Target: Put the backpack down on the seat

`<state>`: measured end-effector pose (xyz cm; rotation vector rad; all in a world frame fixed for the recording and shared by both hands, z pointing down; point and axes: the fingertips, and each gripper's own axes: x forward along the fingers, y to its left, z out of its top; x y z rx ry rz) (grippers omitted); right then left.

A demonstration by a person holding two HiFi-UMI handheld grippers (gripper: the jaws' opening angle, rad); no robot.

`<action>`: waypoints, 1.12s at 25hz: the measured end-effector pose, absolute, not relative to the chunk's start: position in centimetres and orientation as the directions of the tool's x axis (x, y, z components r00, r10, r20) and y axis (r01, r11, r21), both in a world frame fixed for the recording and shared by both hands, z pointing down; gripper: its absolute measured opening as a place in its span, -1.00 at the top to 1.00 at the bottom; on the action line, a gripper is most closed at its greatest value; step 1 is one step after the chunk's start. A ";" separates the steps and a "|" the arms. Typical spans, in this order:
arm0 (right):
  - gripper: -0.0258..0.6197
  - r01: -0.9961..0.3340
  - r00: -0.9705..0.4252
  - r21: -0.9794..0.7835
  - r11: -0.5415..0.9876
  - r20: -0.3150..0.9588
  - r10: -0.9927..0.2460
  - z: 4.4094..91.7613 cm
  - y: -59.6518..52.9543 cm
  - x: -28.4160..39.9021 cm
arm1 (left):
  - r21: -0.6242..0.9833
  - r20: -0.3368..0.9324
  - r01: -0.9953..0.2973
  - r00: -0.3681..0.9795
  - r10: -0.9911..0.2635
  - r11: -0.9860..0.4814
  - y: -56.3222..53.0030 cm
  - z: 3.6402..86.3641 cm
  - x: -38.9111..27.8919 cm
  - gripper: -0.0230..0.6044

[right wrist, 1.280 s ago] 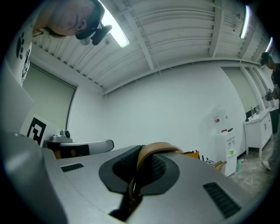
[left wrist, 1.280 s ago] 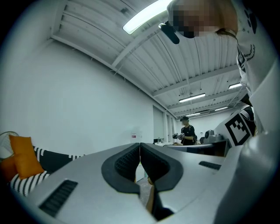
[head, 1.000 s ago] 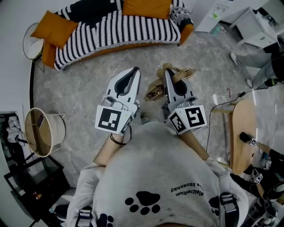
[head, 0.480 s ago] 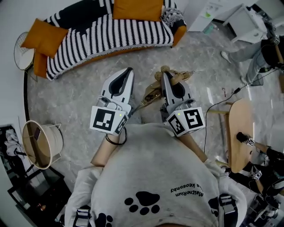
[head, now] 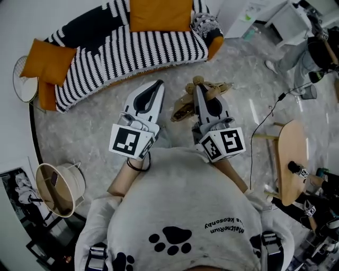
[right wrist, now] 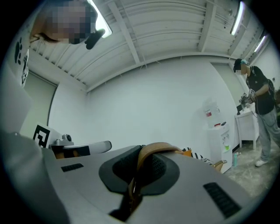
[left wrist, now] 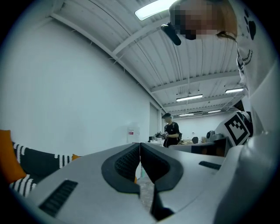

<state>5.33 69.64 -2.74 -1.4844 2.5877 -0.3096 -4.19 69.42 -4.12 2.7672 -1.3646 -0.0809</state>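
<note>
While the backpack [head: 184, 107] hangs by its tan strap [right wrist: 153, 149] over the gray floor [head: 95, 116], well short of the sofa [head: 132, 47], the best plan is to carry it on until it is right above the striped seat. Then it should go down slowly, and the strap should be let go only when the bag rests flat. It should land away from the orange cushion [head: 159, 13], so it does not tip. From above, the bag looks long from near-left to far-right. How it tilts I cannot tell. The right gripper [head: 197, 87] pinches the strap tight. The left gripper [head: 160, 84], just beside it, is closed too, with nothing in it.
</note>
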 end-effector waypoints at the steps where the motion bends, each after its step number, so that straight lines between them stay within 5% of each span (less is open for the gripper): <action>1: 0.82 -0.839 -0.495 -0.248 0.484 -0.023 -0.869 -2.8 68.5 4.9 | 0.071 -0.022 -0.783 0.618 -0.786 -0.617 68.3 -4.2 -4.6 0.86; 15: 0.82 -0.891 -0.372 -0.271 0.363 -0.020 -0.928 -2.4 59.9 2.5 | 0.103 -0.039 -0.697 0.710 -0.703 -0.710 59.0 -3.8 -7.6 0.86; 28: 0.82 -0.884 -0.399 -0.269 0.382 0.011 -0.917 -1.2 55.6 0.2 | 0.146 -0.042 -0.712 0.689 -0.723 -0.687 54.9 -2.1 -9.9 0.86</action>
